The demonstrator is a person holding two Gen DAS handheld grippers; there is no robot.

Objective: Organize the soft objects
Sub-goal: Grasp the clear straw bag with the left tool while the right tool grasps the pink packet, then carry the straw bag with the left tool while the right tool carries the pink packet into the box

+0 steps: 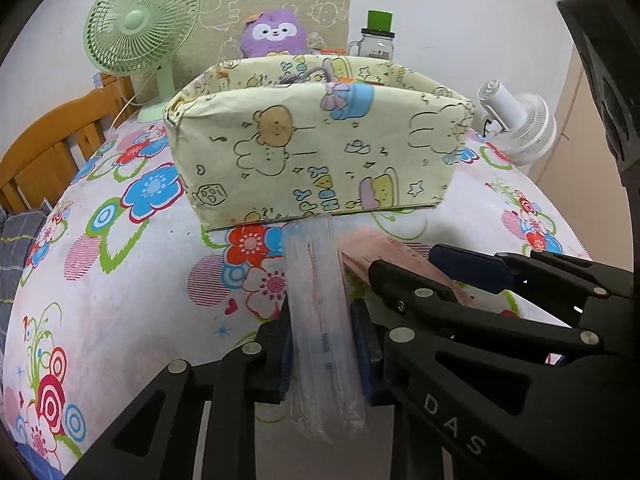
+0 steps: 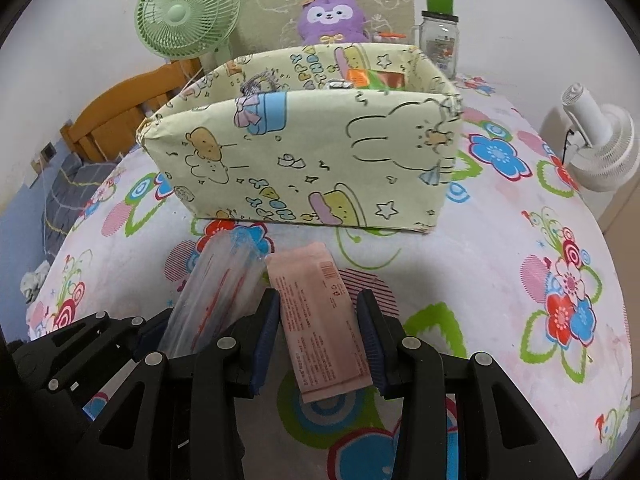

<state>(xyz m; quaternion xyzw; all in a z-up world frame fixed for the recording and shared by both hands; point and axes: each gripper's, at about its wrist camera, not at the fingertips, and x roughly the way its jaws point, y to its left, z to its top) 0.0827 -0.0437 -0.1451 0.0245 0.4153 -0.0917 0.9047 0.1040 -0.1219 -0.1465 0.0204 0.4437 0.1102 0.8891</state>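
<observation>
The contents of the box (image 2: 300, 152) are mostly hidden by its front wall — only a grey tangle and some orange and green packaging show over the rim in the right wrist view. The print on the pink packet (image 2: 320, 320) is too small to read, and what lies inside the clear pouch (image 1: 320, 320) cannot be made out beyond faint red and blue marks. The person holding the tools is out of sight.

The surface is a round table under a pale cloth (image 1: 120, 280) printed with bright flowers. Along its far edge stand a green fan (image 1: 140, 28), a purple plush toy (image 1: 274, 34) and a jar with a green lid (image 1: 376, 38); a white fan (image 1: 516, 124) sits off the right edge, and a wooden bed frame (image 1: 48, 148) shows beyond the left edge.

The box, wrapped in pale yellow cartoon paper, sits towards the middle of the table. Just in front of it lie the two soft packs side by side, the pouch to the left, its far end reaching the box's base.

The left gripper (image 1: 322, 356) is clamped on the clear pouch — pads pressed to both sides. The right gripper (image 2: 320, 352) has its fingers around the pink packet, and they appear to grip its edges.
</observation>
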